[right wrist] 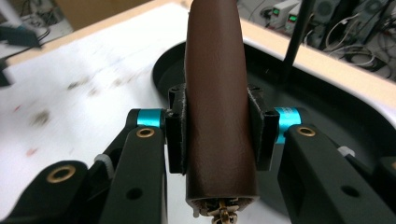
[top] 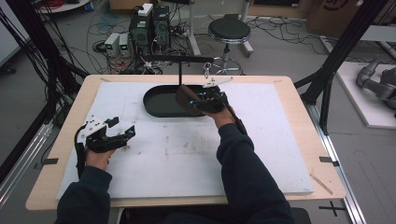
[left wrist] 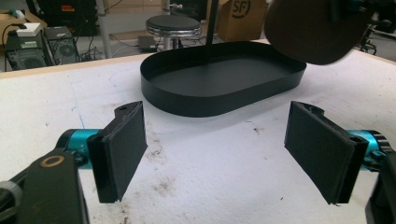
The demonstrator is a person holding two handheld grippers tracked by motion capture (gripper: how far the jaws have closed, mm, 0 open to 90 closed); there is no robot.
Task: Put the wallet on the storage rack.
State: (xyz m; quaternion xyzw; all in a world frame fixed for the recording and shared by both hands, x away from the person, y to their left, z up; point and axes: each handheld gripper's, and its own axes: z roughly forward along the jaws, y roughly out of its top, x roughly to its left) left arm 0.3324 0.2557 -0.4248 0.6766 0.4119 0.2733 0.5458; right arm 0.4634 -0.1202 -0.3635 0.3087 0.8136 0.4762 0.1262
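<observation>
So at this point I had the right gripper (right wrist: 218, 135) clamped on a brown leather pouch (right wrist: 217, 93), both pads pressed flat against its sides about halfway along, the rounded end sticking out past the jaws toward the top of the right gripper view. In the high view the pouch (top: 186, 99) sat mid-frame, held over the right part of the black oval tray (top: 156, 103). The left gripper (top: 122, 135) was down at the lower left over the white foam board (top: 187, 154), jaws spread wide with nothing between them. From the left gripper view the tray (left wrist: 219, 95) lay ahead, pouch (left wrist: 310, 30) hanging at upper right.
</observation>
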